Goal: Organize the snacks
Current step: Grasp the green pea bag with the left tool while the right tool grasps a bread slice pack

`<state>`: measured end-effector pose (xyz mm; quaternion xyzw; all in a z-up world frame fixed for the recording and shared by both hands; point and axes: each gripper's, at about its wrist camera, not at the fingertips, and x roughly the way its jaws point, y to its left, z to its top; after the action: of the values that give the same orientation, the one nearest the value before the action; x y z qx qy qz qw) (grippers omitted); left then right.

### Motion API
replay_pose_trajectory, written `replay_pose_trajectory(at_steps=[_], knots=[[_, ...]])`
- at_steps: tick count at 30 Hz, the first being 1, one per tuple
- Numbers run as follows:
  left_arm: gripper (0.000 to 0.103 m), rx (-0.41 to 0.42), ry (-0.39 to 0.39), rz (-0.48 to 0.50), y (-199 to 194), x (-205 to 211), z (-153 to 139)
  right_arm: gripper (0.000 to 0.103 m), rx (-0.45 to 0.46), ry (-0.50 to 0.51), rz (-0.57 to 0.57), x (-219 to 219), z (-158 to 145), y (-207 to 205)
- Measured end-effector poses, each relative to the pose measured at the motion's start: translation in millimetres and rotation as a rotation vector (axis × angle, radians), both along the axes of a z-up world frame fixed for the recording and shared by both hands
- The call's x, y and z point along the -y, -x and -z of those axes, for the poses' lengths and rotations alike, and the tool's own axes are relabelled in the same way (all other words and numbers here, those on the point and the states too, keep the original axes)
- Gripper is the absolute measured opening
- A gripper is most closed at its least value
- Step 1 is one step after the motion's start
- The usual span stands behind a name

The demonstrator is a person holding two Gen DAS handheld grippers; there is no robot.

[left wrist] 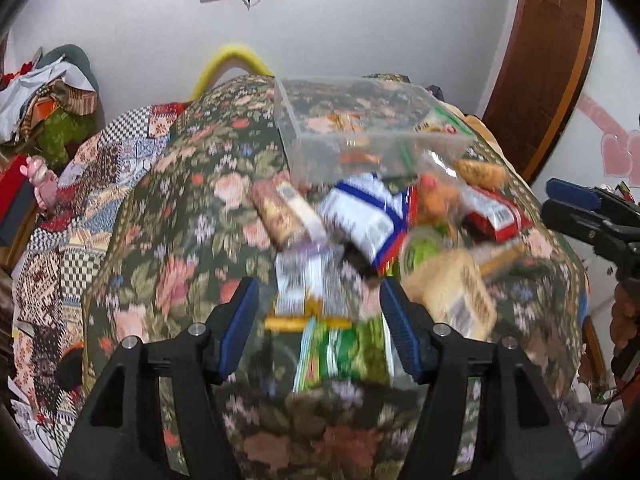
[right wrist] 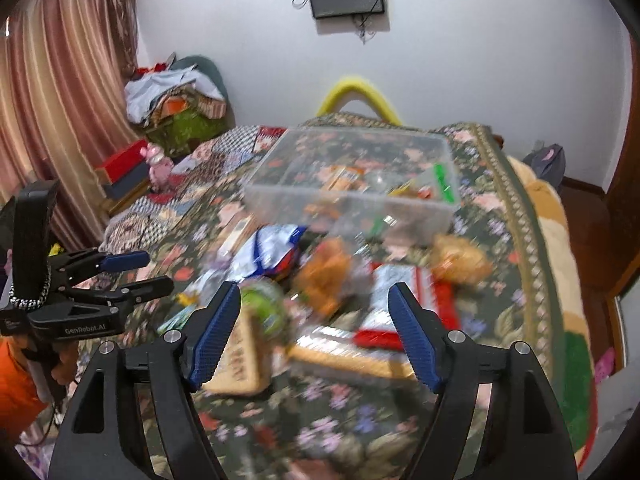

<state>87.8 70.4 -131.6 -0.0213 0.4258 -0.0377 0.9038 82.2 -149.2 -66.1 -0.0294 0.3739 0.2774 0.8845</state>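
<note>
Floral bedspread point(left wrist: 188, 216), snack pile point(left wrist: 372, 216) ahead of spread left hand-held gripper point(left wrist: 320, 308)

The only legible lettering is "GenRobot.AI", printed in pale type on the black body of the left gripper point(right wrist: 124, 276), seen at the left edge of the right wrist view. Printing on the snack packets point(right wrist: 404, 304) heaped on the floral bedspread point(right wrist: 328, 432) is smeared by motion blur, and the tan packet point(right wrist: 240, 364) near the front shows dark lettering too blurred to read
</note>
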Motion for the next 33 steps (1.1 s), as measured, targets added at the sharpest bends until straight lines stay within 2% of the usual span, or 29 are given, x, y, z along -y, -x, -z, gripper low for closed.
replay_pose_trajectory(at_steps=[5,15,17,20,26,30,33], knots=[[0.063,-0.014,-0.011,0.037,17.8,-1.0,12.2,0.074,-0.05,0.03,-0.036,-30.0,20.2,14.7],[0.063,-0.061,0.069,0.052,31.9,-13.2,32.5,0.073,-0.122,0.12,-0.08,-72.1,58.9,18.5],[0.063,-0.066,0.075,0.053,30.4,-11.9,35.9,0.067,-0.141,0.111,-0.076,-70.8,62.1,16.8],[0.063,-0.07,0.084,0.068,26.9,-7.5,39.2,0.054,-0.168,0.104,-0.075,-69.4,65.2,15.2],[0.063,-0.096,0.107,0.098,15.0,3.4,49.7,0.052,-0.166,0.071,-0.068,-56.5,57.3,18.8],[0.063,-0.121,0.085,0.109,4.7,13.2,64.5,0.052,-0.161,0.052,-0.066,-50.0,50.5,19.9],[0.063,-0.097,0.059,0.104,1.0,18.7,69.6,0.052,-0.148,0.044,-0.068,-48.3,46.8,21.0]])
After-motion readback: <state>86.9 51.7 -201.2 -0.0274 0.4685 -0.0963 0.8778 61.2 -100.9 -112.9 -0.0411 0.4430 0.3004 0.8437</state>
